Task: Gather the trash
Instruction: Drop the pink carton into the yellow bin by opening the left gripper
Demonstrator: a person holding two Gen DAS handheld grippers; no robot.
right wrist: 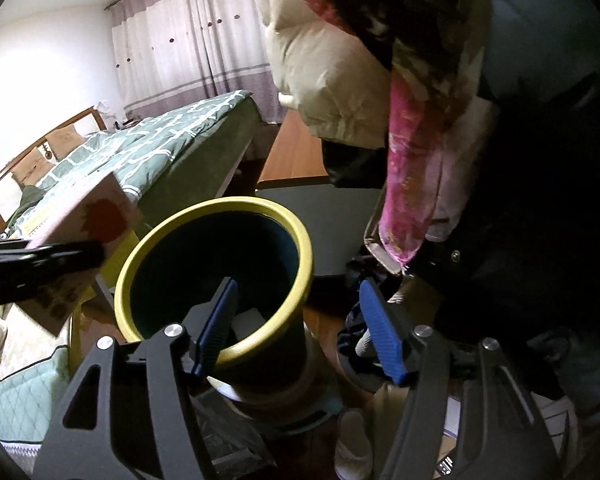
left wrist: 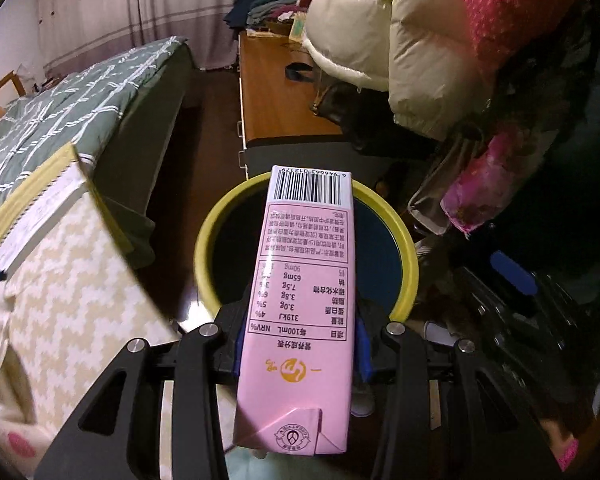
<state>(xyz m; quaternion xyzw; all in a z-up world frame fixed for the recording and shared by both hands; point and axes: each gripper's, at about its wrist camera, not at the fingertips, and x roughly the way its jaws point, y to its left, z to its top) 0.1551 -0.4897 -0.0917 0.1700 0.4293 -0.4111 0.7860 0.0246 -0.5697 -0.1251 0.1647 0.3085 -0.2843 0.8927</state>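
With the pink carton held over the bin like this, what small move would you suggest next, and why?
Probably open the left claw to drop the pink carton: its far end already hangs over the yellow-rimmed bin, whose mouth is unobstructed.

The carton (left wrist: 300, 308) is showing pale pink, with black print, a black-and-white barcode and an orange-yellow mark. The bin (left wrist: 304, 252) is wearing a yellow rim around a dark blue inside; in the right wrist view a white scrap (right wrist: 247, 320) is lying in it. The fingers (right wrist: 216, 328) are showing ribbed blue on black frames. The bed cover (left wrist: 68, 108) is displaying green crossed with white lines. The curtains (right wrist: 192, 52) are hanging white with mauve bands and dark dots. The puffy jacket (left wrist: 380, 32) is glowing cream beside a pink, white-speckled garment (left wrist: 512, 4). The tabletop (left wrist: 276, 92) is showing orange-brown wood.
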